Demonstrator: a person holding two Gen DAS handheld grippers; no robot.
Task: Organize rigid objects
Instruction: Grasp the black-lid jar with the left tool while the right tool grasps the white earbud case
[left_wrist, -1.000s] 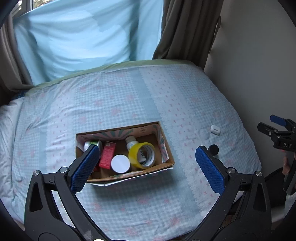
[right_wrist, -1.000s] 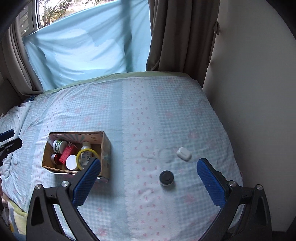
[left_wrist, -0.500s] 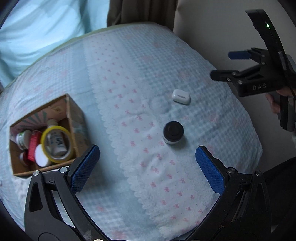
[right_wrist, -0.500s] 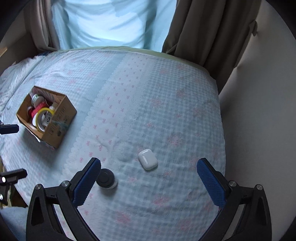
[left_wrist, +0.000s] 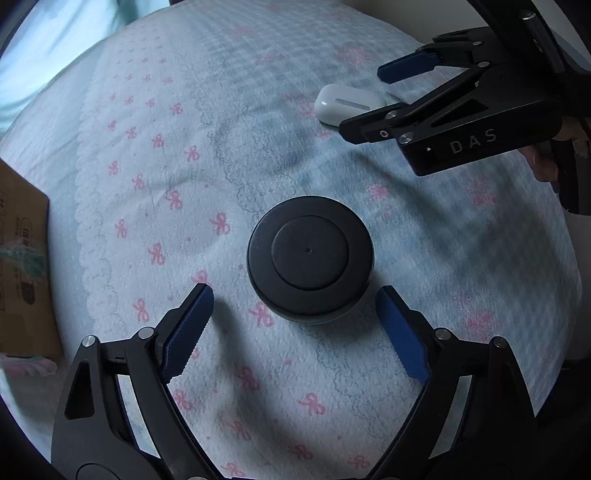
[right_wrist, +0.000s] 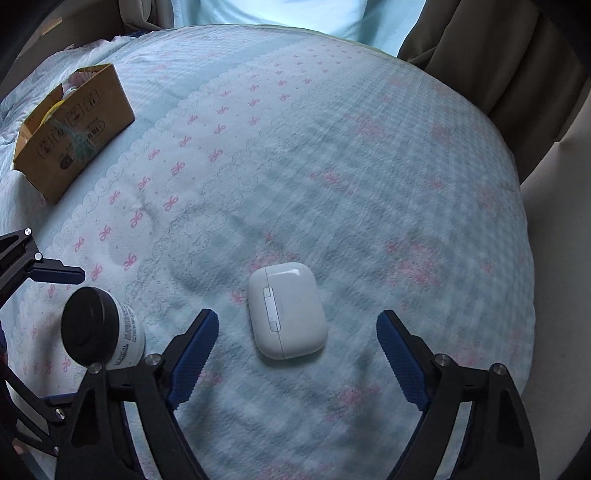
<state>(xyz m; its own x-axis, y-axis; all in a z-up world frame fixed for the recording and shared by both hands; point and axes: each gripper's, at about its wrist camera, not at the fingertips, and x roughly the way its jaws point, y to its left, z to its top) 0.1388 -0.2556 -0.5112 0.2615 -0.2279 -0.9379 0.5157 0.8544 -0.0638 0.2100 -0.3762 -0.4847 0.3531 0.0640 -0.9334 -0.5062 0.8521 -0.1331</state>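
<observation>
Your left gripper hung with its jaws spread wide and empty, and the black-lidded jar stood upright on the bedspread straight ahead of it, just beyond the fingertips and centred on the gap between them. Being round, it offered no long axis to line up with, so a short push forward looked like all you needed. Your right gripper was likewise wide open and held nothing; the white earbud case lay flat between and just past its tips, its long axis running roughly along the line of the fingers, so the jaws would have closed across its narrower width. Each piece sat nearer its own hand. The cardboard box stood well off toward the bed's left edge, the likely destination for both.
</observation>
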